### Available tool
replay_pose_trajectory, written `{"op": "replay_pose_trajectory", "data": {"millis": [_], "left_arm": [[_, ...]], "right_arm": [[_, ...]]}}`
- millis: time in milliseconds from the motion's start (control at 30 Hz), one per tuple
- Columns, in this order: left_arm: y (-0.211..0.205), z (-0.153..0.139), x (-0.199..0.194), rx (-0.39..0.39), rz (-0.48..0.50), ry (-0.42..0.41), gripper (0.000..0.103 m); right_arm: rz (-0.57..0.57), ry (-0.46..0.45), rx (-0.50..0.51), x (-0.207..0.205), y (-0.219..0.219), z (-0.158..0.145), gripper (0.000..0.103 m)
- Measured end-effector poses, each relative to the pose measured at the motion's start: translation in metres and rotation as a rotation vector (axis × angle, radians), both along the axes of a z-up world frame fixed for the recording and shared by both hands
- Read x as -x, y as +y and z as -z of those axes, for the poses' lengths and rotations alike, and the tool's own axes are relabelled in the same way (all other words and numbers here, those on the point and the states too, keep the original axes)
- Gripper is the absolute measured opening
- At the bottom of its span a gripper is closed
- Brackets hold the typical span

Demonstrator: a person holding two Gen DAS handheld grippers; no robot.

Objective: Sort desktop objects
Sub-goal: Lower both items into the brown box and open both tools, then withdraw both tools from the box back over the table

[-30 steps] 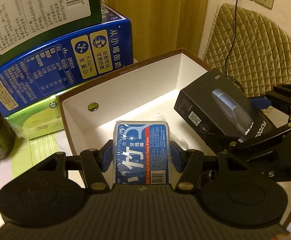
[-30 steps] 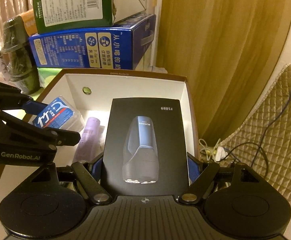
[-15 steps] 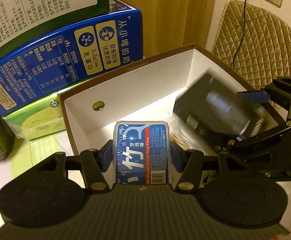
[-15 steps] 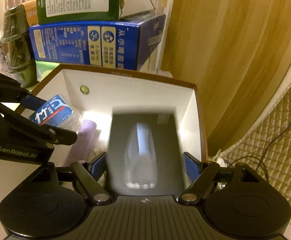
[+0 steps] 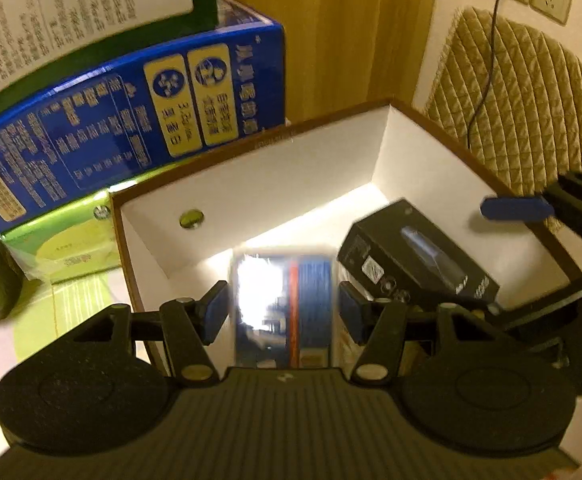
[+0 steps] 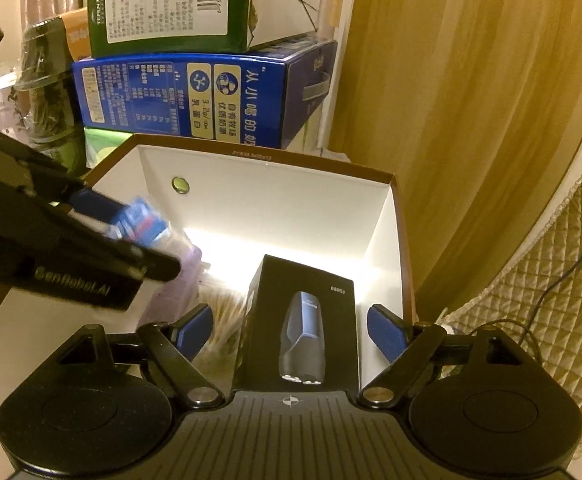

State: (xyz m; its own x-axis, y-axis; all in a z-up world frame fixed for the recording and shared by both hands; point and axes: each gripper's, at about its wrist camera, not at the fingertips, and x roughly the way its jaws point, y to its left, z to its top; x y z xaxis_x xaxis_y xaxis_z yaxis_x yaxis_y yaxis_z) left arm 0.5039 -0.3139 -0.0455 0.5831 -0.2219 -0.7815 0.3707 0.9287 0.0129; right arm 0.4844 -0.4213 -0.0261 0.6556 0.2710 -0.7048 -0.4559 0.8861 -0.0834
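Observation:
A brown box with white inside (image 5: 251, 176) stands open in front of me; its far wall also shows in the right wrist view (image 6: 275, 184). My left gripper (image 5: 283, 312) is open, and the blue dental floss pick box (image 5: 285, 308) lies blurred between and below its pads, in the brown box. It also shows in the right wrist view (image 6: 143, 226). My right gripper (image 6: 291, 330) is open over the black shaver box (image 6: 305, 320), which lies in the brown box's right side (image 5: 415, 258).
A blue milk carton (image 5: 123, 128) and a green carton (image 5: 71, 12) are stacked behind the box, a light green pack (image 5: 63, 252) beside it. A purple tube (image 6: 179, 280) and wooden sticks (image 6: 227, 320) lie inside. A quilted chair back (image 5: 523, 100) is on the right.
Both grippers have opened. The shaver box has dropped from the right gripper into the brown box, and the floss pick box has left the left gripper's pads.

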Motion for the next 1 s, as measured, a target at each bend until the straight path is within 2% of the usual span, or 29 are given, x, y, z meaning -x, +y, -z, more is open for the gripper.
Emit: {"op": "replay_pose_trajectory", "data": {"millis": [100,233,367,567,667,1000], "left_arm": [[0.000,-0.005,0.002,0.001,0.009,-0.012,0.067],[0.002,-0.011,0.008,0.001,0.008,-0.022,0.068],[0.007,-0.019,0.019,0.015,-0.009,-0.016,0.076],[0.016,-0.030,0.038,0.028,-0.025,-0.010,0.078],[0.020,-0.037,0.048,0.044,-0.039,-0.009,0.083],[0.031,-0.059,0.091,0.051,-0.066,-0.020,0.086]], "right_arm": [[0.007,0.001,-0.017,0.002,-0.003,-0.003,0.087],[0.009,0.011,-0.055,0.009,-0.008,-0.010,0.092],[0.014,0.022,-0.103,0.019,-0.013,-0.017,0.096],[0.019,0.034,-0.151,0.036,-0.017,-0.026,0.101],[0.020,0.036,-0.165,0.045,-0.019,-0.030,0.101],[0.053,0.038,-0.231,0.083,-0.030,-0.046,0.101]]}}
